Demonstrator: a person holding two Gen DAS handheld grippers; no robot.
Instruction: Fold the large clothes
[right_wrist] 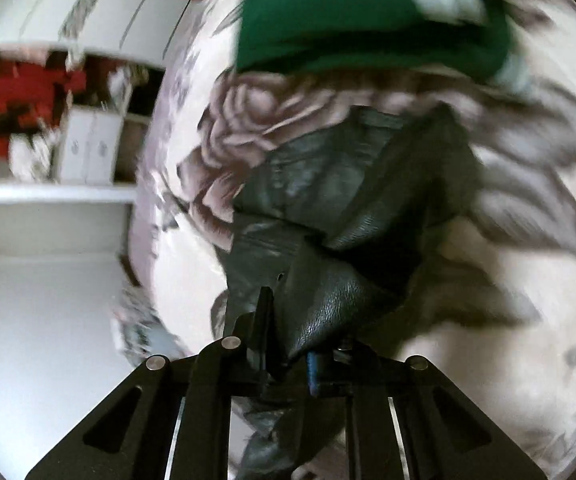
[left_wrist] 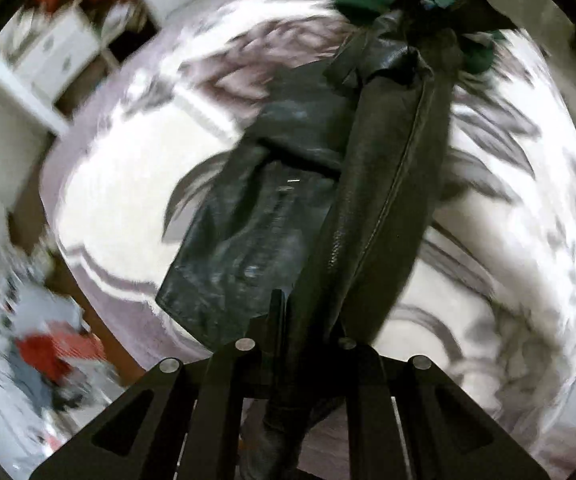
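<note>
Red items blurred in open white shelf unit (right_wrist: 88,148); black leather jacket (left_wrist: 256,216) raised over floral bedspread (left_wrist: 120,184), sleeve clamped in closed left tool (left_wrist: 307,320), another fold clamped in closed right tool (right_wrist: 291,344).

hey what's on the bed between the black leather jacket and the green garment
In the right wrist view, only bare floral bedspread separates the black leather jacket from the green garment.
</note>
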